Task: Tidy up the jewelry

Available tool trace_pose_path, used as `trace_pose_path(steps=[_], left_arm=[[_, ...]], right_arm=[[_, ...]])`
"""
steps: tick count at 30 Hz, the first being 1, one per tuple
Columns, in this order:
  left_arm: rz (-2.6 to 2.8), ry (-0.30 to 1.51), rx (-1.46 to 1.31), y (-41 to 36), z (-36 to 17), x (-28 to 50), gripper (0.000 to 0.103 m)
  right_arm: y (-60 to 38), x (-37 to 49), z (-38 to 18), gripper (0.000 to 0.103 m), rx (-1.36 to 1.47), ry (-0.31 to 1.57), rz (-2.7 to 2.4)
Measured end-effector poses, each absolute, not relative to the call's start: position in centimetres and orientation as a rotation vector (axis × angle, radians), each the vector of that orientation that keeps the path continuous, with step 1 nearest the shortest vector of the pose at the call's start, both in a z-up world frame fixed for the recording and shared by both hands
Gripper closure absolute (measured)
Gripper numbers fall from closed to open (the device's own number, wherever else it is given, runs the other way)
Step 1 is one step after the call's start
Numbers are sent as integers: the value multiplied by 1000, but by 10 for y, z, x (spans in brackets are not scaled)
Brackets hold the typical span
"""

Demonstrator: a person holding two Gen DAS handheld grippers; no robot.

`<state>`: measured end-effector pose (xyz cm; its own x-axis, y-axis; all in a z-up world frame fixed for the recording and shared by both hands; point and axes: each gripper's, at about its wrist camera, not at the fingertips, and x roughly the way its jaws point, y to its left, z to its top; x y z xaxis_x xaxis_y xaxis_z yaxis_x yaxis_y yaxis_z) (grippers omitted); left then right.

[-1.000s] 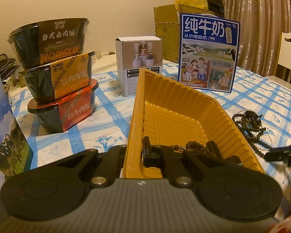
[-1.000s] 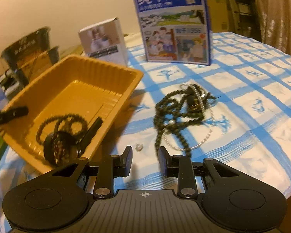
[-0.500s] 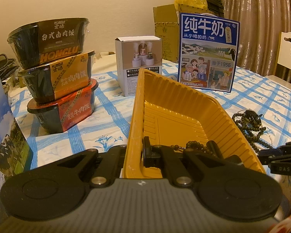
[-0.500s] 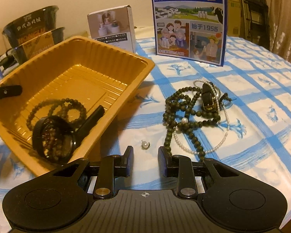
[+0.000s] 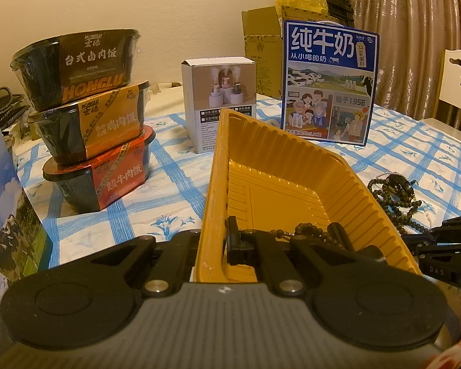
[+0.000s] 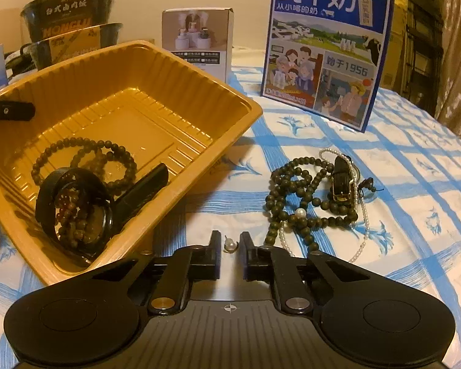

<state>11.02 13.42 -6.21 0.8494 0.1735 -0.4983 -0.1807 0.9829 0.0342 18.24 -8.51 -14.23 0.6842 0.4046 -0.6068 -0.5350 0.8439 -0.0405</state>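
You're working in a home dining room: surface (image 5: 415, 153) wearing a blue-checked cloth, white dining chair (image 5: 456, 89), curtains (image 5: 415, 30) hanging behind, instant rice bowls (image 5: 86, 117) and milk carton (image 5: 329, 83) sitting out.

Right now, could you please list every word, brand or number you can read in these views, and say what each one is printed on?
"纯牛奶", "从小喝的奶", "始于1956": blue milk carton.
"HONGLU", "台式卤肉饭": top black bowl.
"HONGLU", "鸡肉饭": middle bowl.
"牛肉饭": bottom red-labelled bowl.
"MADE IN": white box; its other print is too small.
"DAS": right hand-held gripper.
The carton's bottom line and the bowls' small print are unreadable.
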Motion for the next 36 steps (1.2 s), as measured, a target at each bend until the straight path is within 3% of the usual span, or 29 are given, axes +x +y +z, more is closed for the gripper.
trace_pose_path(steps=[17,28,36], left_arm=[[187,524,-14,134,-62,110,100],[185,523,-13,133,-60,111,100],[183,522,-24,134,-59,110,99]], right_arm=[[-89,174,-126,94,-207,561,528],[-84,174,-72,94,100,523,685],[-36,165,-70,94,103,555,817]])
